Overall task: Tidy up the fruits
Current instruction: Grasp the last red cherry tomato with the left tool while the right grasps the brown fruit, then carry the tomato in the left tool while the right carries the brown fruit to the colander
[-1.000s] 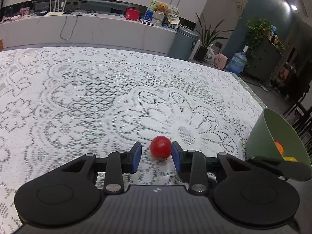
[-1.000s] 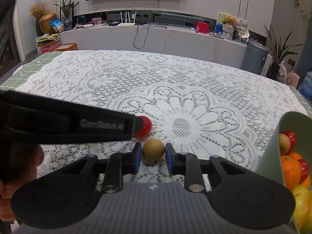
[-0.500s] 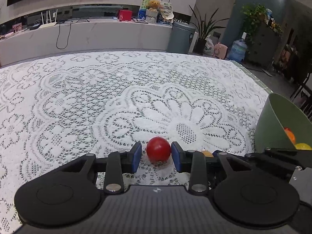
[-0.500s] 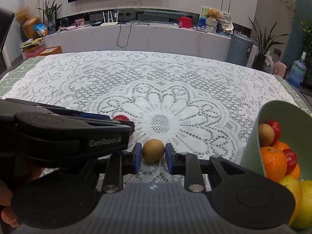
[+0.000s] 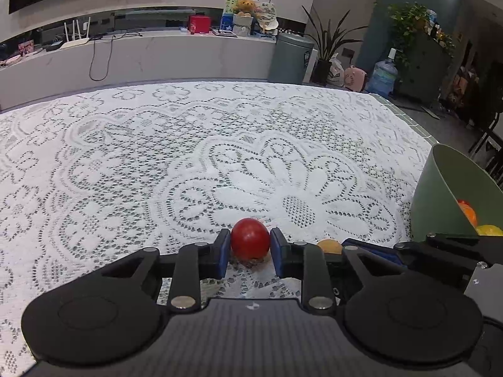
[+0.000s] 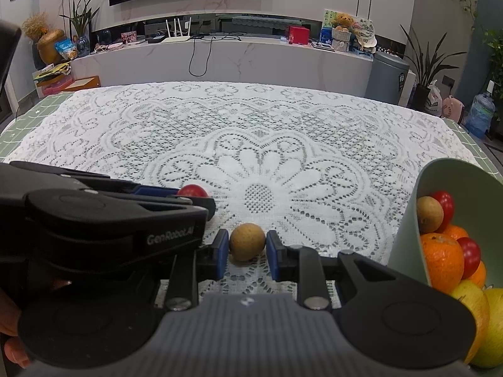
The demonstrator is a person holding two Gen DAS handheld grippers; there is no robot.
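A small red tomato [image 5: 250,235] rests on the lace cloth between the blue pads of my left gripper [image 5: 250,246]. The jaws are closing and both pads press its sides. In the right wrist view the same tomato [image 6: 192,190] peeks out past the left gripper's fingers [image 6: 195,202]. My right gripper [image 6: 247,248] is shut on a round brown fruit [image 6: 246,241] that sits on the cloth; this brown fruit [image 5: 329,246] also shows just right of the tomato. A green bowl [image 6: 408,235] at the right holds oranges, red tomatoes, a brown fruit and yellow-green apples.
The white lace tablecloth [image 5: 188,157] covers the table, with green mat edges at its sides. The bowl's wall [image 5: 437,194] stands close on the right of both grippers. A person's hand [image 6: 9,330] holds the left gripper. Beyond the table stand a long counter, a grey bin and plants.
The left jaws have narrowed until the pads touch the red tomato. The right gripper has kept its grip on the brown fruit. Both views have rolled slightly.
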